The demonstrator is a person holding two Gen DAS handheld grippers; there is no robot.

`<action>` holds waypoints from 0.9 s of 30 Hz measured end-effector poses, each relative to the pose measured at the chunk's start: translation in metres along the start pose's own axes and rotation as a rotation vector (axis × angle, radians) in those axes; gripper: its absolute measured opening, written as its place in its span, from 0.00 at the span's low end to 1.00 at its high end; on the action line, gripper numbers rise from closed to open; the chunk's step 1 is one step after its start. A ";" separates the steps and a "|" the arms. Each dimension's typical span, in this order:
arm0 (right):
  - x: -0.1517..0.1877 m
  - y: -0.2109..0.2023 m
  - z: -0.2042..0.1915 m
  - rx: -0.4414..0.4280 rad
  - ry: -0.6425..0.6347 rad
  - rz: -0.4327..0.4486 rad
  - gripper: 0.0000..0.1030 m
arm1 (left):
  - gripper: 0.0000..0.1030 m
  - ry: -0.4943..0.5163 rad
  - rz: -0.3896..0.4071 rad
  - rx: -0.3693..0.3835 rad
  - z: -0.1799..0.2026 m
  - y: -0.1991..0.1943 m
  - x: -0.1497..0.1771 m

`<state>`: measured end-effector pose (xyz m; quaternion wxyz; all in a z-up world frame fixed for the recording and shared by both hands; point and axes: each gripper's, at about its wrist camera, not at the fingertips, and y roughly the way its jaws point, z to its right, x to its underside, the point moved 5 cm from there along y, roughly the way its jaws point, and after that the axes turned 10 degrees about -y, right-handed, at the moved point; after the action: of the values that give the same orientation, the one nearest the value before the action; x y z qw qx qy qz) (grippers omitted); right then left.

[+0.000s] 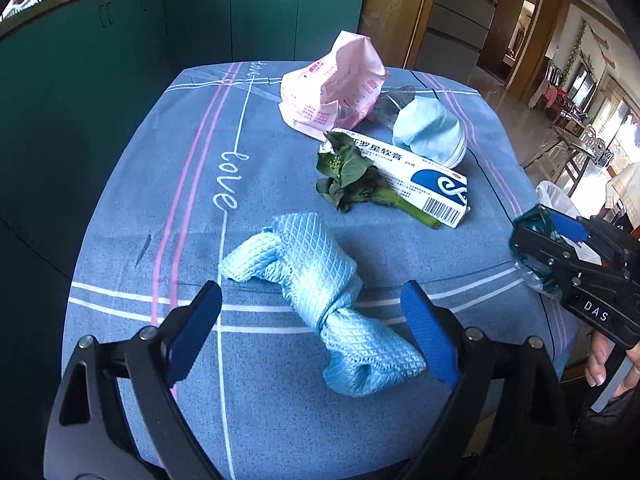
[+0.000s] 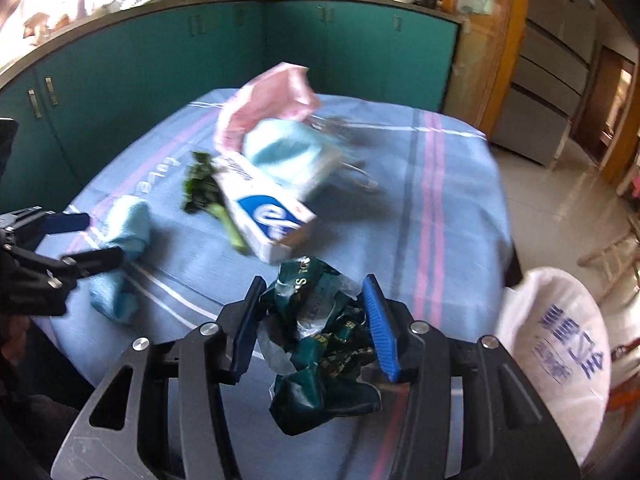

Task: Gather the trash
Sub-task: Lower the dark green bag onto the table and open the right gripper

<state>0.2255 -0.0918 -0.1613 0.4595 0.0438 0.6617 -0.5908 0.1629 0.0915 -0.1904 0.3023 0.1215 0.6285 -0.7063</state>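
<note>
My right gripper (image 2: 316, 296) is shut on a crumpled dark green wrapper (image 2: 320, 320) and holds it above the table's right side; it also shows in the left wrist view (image 1: 538, 248). My left gripper (image 1: 312, 300) is open, low over a knotted light blue cloth (image 1: 316, 288) that lies between its fingers. On the table lie a white and blue ointment box (image 1: 416, 176), a green vegetable stalk (image 1: 352, 180), a blue face mask (image 1: 428, 132) and a pink paper bag (image 1: 336, 84).
The table wears a blue striped cloth (image 1: 160, 200). A white trash bag (image 2: 560, 344) stands open at the table's right edge, close to my right gripper. Green cabinets (image 2: 160, 60) curve behind the table. A tiled floor lies to the right.
</note>
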 end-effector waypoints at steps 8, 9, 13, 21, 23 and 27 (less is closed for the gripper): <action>0.008 0.002 0.014 0.019 0.065 -0.005 0.75 | 0.89 0.015 -0.018 -0.005 0.007 0.009 0.000; 0.007 0.003 0.012 0.018 0.064 -0.005 0.75 | 0.89 0.016 -0.022 -0.007 0.008 0.010 0.001; 0.003 0.009 0.004 0.006 0.056 -0.011 0.75 | 0.89 0.013 -0.025 -0.003 0.008 0.009 0.003; -0.002 0.012 -0.006 0.028 0.029 -0.032 0.75 | 0.92 0.005 -0.003 -0.008 0.004 0.001 0.003; -0.002 0.010 -0.005 0.032 0.031 -0.033 0.75 | 0.92 0.009 -0.006 -0.007 0.005 0.002 0.004; -0.003 0.008 -0.007 0.068 0.016 -0.043 0.75 | 0.92 0.018 -0.010 -0.003 0.008 0.003 0.005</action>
<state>0.2280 -0.0822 -0.1659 0.4396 0.0499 0.6457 -0.6223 0.1628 0.0823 -0.1945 0.2933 0.1239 0.6328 -0.7058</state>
